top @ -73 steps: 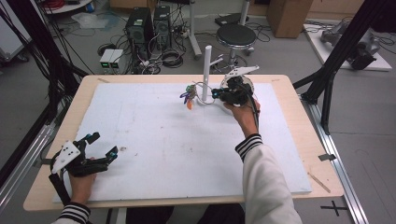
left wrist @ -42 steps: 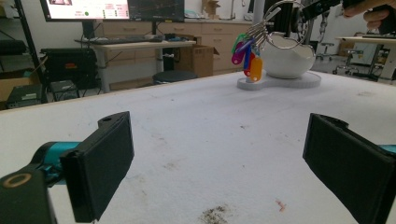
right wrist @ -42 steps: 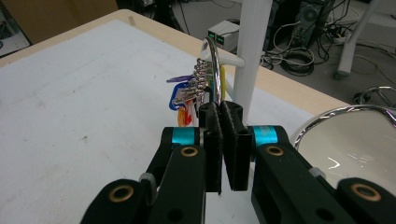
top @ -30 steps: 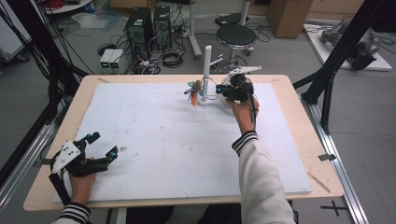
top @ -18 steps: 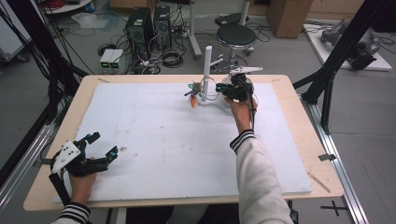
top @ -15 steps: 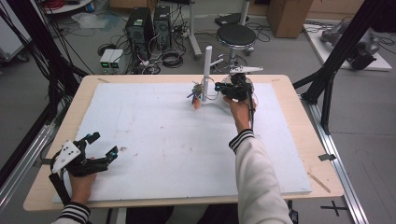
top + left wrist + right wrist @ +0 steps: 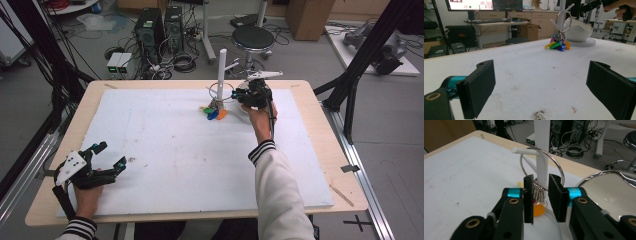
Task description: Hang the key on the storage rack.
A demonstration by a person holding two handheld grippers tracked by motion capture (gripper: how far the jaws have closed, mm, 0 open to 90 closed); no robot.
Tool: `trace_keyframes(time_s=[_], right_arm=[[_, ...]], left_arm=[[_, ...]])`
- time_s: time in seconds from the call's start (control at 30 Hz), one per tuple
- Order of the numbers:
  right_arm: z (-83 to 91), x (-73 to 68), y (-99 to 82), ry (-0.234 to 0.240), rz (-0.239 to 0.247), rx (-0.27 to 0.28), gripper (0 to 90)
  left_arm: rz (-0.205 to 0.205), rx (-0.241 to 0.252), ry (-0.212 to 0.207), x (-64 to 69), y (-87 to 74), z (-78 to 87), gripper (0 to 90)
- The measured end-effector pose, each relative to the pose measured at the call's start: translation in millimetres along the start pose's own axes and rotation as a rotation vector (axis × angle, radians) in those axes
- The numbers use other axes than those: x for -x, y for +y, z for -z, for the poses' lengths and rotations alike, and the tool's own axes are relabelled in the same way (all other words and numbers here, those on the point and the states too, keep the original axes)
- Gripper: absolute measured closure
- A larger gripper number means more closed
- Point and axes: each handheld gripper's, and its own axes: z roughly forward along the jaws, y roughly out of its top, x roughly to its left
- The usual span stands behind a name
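A person sits at a pale wooden worktop (image 7: 320, 150) covered by a white foam sheet (image 7: 165, 150), holding a tool in each hand.

In the high view, the right tool (image 7: 239, 95) is in the upper middle of the frame, beside a white upright stand (image 7: 222, 67). A large metal key ring (image 7: 220, 91) hangs on the stand's side peg (image 7: 524, 150), and its bunch of coloured tags (image 7: 214, 112), green, blue and orange, rests on the foam at the foot of the stand. A white bowl (image 7: 577, 31) sits just beside the stand.

In the right gripper view, the two black jaws stand a little apart in the centre of the frame, either side of the small rings and the stand's post. Its jaws have just been opening. The pads do not press on the ring, so the ring is released, hanging on the peg; an orange tag (image 7: 538, 210) shows below the gap.

The left tool (image 7: 107, 156) is at the lower left of the high view, resting near the worktop's front edge, well apart from the keys. In the left gripper view its jaws stand wide apart with nothing between them, and the key bunch (image 7: 557, 45) lies far off in the upper middle of the frame.
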Motion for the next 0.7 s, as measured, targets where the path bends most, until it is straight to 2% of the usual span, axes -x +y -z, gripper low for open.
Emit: trace_keyframes(time_s=[0.1, 0.2, 0.27, 0.33, 0.4, 0.43, 0.5, 0.63, 0.7], right_arm=[[6.4, -3.6, 0.5, 0.014, 0.006, 0.001, 60.4], [11.7, -7.3, 0.1, 0.044, 0.013, -0.001, 36.3], [16.1, -9.4, -1.9, 0.068, 0.039, -0.004, 20.9], [20.7, -10.6, -4.8, 0.083, 0.053, 0.005, 11.0], [26.5, -9.5, -7.7, 0.097, 0.061, 0.007, 9.1], [29.4, -8.8, -9.6, 0.098, 0.064, 0.021, 1.8], [34.9, -6.7, -13.0, 0.108, 0.062, 0.035, 0.9], [49.0, -4.3, -23.8, 0.123, 0.098, 0.046, 0.9], [57.5, -2.8, -32.1, 0.133, 0.109, 0.074, 0.9]], left_arm=[[-0.002, 0.001, 0.001, 0.2, -0.1, 0.1, 9.1], [-0.003, 0.003, 0.003, 0.5, -0.1, 0.2, 9.1], [-0.003, 0.004, 0.002, 0.4, -0.1, 0.2, 9.1], [-0.003, 0.003, 0.002, 0.3, -0.1, 0.2, 9.1], [-0.005, 0.003, 0.004, 0.4, -0.1, 0.3, 9.1], [-0.004, 0.003, 0.002, 0.5, -0.1, 0.2, 9.1], [-0.005, 0.003, 0.004, 0.4, -0.1, 0.3, 9.1], [-0.005, 0.003, 0.004, 0.5, -0.1, 0.2, 9.1], [-0.003, 0.004, 0.003, 0.4, -0.1, 0.3, 9.1]])
